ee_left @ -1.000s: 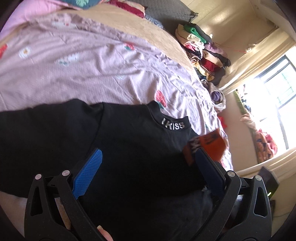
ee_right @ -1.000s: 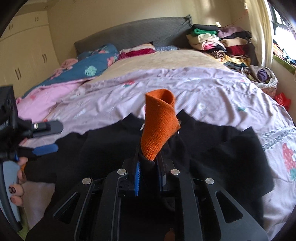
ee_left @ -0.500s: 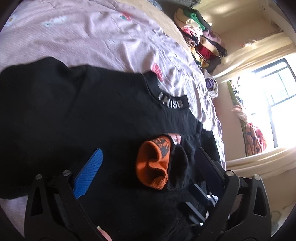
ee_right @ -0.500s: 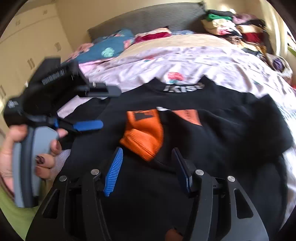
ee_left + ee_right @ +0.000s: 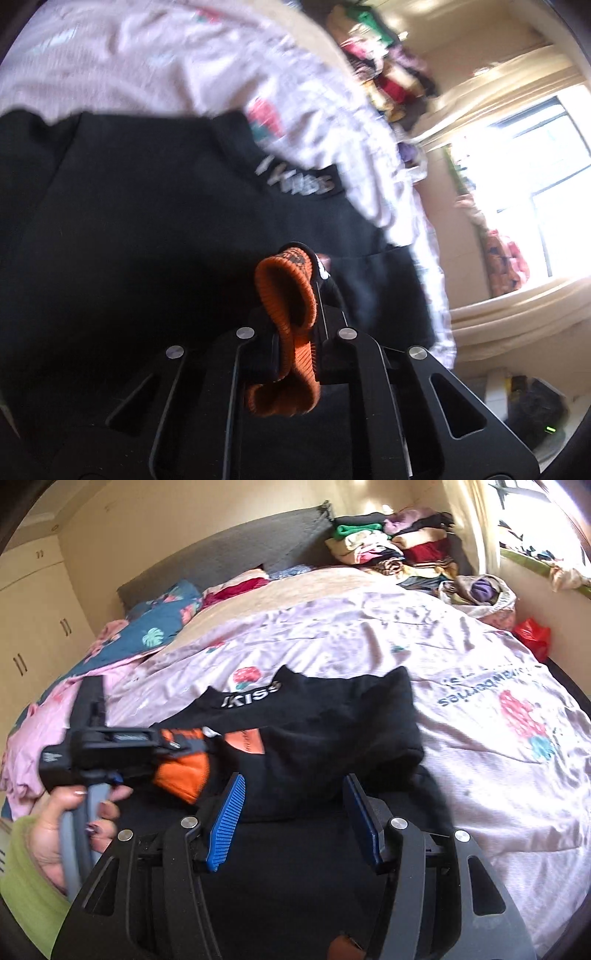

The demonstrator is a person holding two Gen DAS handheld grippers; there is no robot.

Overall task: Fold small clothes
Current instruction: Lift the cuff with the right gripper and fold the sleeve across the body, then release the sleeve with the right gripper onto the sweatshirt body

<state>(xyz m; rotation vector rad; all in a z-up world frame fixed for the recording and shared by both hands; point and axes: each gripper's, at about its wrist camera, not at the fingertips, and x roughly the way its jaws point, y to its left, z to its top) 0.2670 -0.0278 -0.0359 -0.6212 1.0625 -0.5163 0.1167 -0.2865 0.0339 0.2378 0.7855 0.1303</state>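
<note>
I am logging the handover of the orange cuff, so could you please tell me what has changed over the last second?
The right gripper has let go of the orange cuff and its jaws have opened; they now stand empty over the black garment. The left gripper, wide open a second ago, has just closed and now pinches the cuff. The garment stays spread on the pink bedspread.
</note>
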